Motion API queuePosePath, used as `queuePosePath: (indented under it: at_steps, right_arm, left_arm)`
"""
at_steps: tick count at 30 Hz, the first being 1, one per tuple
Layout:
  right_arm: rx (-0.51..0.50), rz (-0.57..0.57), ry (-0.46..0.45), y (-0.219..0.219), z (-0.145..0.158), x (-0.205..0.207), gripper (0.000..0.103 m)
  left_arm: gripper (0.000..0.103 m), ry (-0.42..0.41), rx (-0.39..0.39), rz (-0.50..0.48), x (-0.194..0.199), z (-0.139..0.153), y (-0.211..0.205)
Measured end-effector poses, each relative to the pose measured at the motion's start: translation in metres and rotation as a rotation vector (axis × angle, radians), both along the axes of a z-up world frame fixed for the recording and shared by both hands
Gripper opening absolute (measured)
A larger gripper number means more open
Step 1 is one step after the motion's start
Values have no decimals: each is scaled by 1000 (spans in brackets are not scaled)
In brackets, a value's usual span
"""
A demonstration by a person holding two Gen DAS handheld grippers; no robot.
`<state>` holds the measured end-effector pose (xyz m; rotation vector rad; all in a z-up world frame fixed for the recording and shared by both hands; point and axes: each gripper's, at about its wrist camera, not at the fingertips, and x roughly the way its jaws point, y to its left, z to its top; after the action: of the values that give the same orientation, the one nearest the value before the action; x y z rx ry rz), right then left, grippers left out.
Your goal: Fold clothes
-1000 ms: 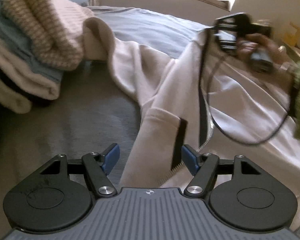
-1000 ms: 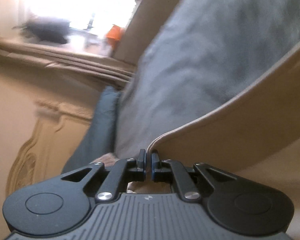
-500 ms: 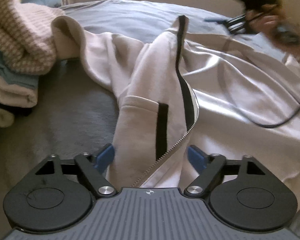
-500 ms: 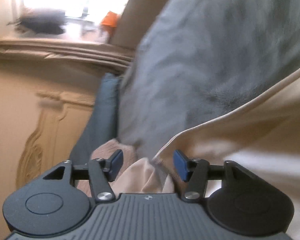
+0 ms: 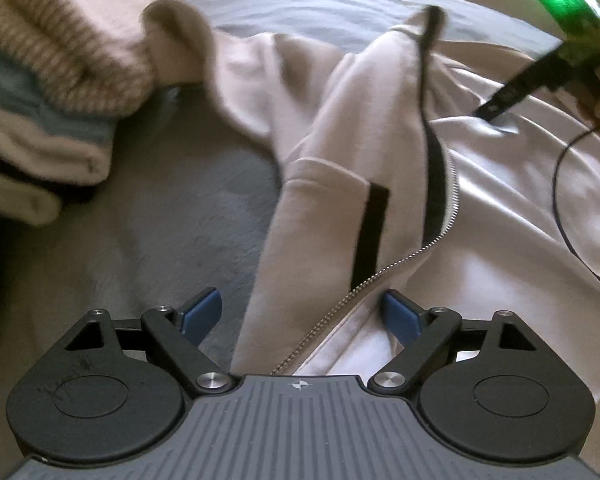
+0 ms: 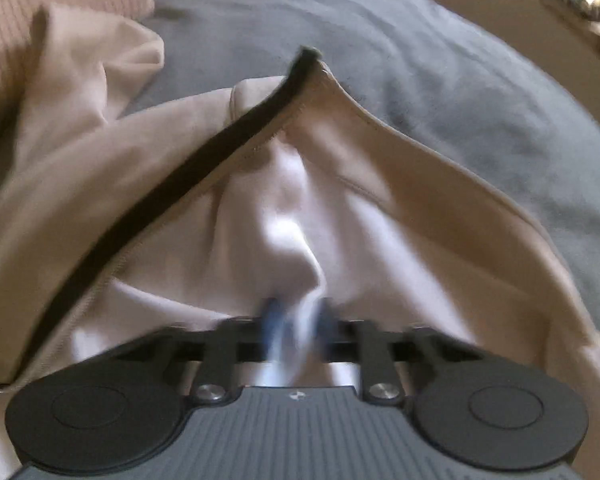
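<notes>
A cream zip-up jacket point(image 5: 500, 200) with black trim and a metal zipper point(image 5: 384, 268) lies spread on the grey bedcover point(image 5: 160, 220). My left gripper point(image 5: 302, 312) is open, low over the jacket's bottom edge, with the zipper edge lying between its fingers. My right gripper point(image 6: 296, 316) looks blurred, and its fingers are drawn close on a pinch of the jacket's point(image 6: 180, 208) pale cloth. The left wrist view shows the right gripper's tip point(image 5: 490, 114) pressed into the cloth at the far right, where a small fold rises.
A pile of folded clothes point(image 5: 40, 100) with a striped knit on top sits at the left on the bed. A black cable point(image 5: 560, 200) loops over the jacket at the right. Grey cover point(image 6: 420, 60) extends beyond the jacket's collar.
The right gripper let go of the jacket's edge, swung down onto the jacket's body and drew its fingers together on the cloth. The left gripper moved closer to the hem, still open.
</notes>
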<state>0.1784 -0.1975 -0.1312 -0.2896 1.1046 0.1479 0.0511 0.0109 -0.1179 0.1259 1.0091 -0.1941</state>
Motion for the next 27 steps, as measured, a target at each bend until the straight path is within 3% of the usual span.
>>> queuePosePath:
  at_steps: [6,9,12,15,16,17,19,24,26,27]
  right_arm:
    - [-284,22,-244,10,22,-5,0]
    - [-375,35,-249,11,3,4,0]
    - [-451,43,-188,10,-36,19,1]
    - [-320,-32,-203,-6,-17,25,13]
    - [-239,-85,-209,-21,0,25,33]
    - [-154,-137,-218,-36,17,24,46]
    - [49,-239,-273,-79,58,12,49]
    - [392,-484,-242,-179,109,-21,52]
    - [403,-521,-163,-195,96,-29,52]
    - [354,-507,-138,-191,85,-32,52]
  left_arm:
    - [88,5,-7,6,4,-4,3]
    - [88,6,-6,6,6,-6,4]
    - [88,7,-6,5,8,-8,4]
    - [88,8,-5,4,9,-10,5]
    - [88,8,-6,4,10,-10,5]
    - [88,8,-8,2,11,-10,6]
    - [89,6,-12,1,12,-11,6]
    - [90,7,-21,7,12,-11,7]
    - [90,5,-21,7,12,-11,7]
    - [90,5,-19,6,12,-11,6]
